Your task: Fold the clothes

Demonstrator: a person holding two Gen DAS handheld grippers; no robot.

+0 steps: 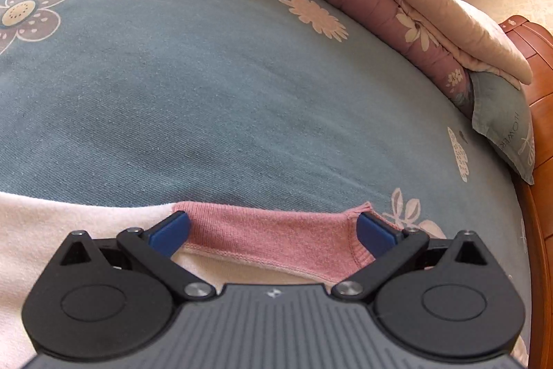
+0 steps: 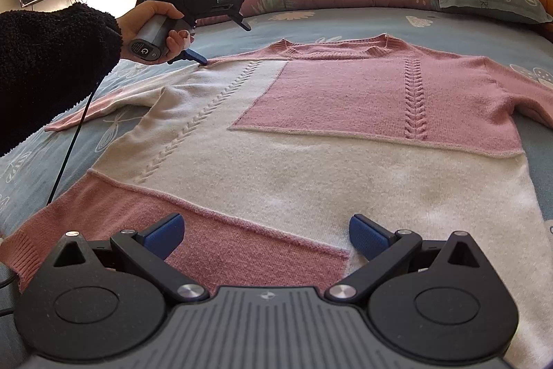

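Sweater [image 2: 311, 140]: lies flat and face up on the bed [image 1: 207, 92], long axis running from the hem by the right tool [image 2: 264, 232] away to the neckline [image 2: 331, 47].
Left tool [image 1: 273, 227]: at the sweater's far left shoulder, nearer the neckline; jaws spread wide, straddling a pink knit edge, gripping nothing.
Right tool: over the hem, jaws wide apart, empty.
Fabric: soft knit, pink and cream blocks, two raised cable columns, ribbed hem and collar.
Sleeves: spread outward to either side of the body.
Bedsheet: teal, floral print, smooth.
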